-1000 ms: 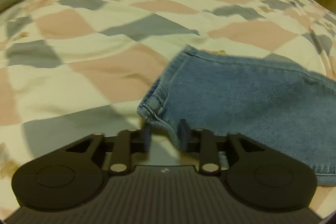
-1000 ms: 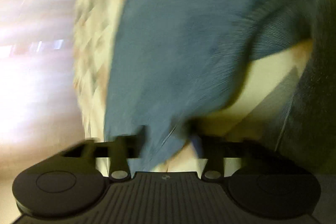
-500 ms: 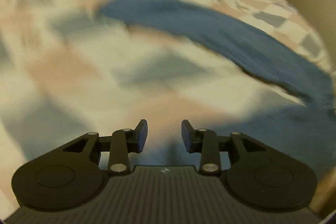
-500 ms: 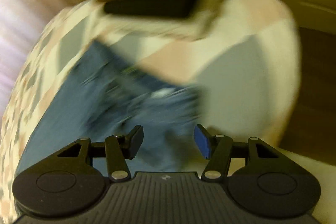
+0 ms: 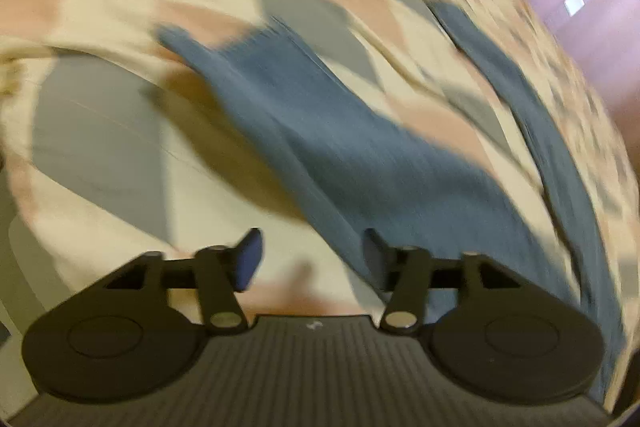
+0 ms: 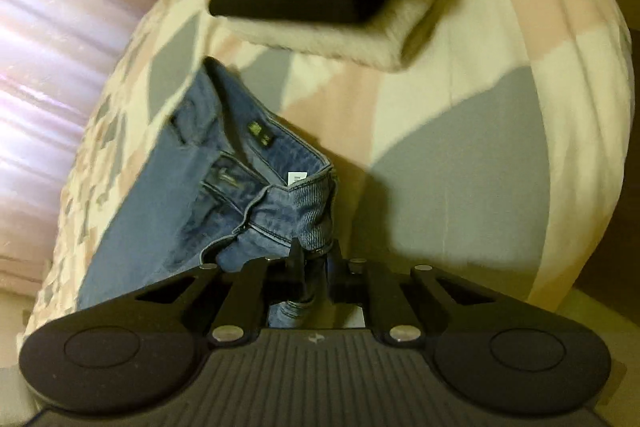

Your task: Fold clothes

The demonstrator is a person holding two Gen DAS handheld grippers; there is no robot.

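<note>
Blue jeans point(image 5: 340, 131) lie spread over a checked bedspread point(image 5: 100, 131), blurred in the left wrist view, one leg running up and left from beside my right finger. My left gripper point(image 5: 312, 255) is open, its fingers wide apart, with only the jeans' edge near the right fingertip point(image 5: 374, 251). In the right wrist view the jeans' waistband point(image 6: 280, 155) shows its labels and fly. My right gripper point(image 6: 314, 259) is shut on the waistband's near corner, and denim bunches up between the fingers.
Pale curtains point(image 6: 52, 47) hang behind the bed. A folded cream blanket with a dark flat item on top point(image 6: 320, 3) sits at the bed's far end in the right wrist view. The bedspread's edge point(image 6: 592, 147) curves down at the right.
My left gripper let go of the jeans' hem, swung away and opened wider. My right gripper released, swept to the waistband end and closed on its corner.
</note>
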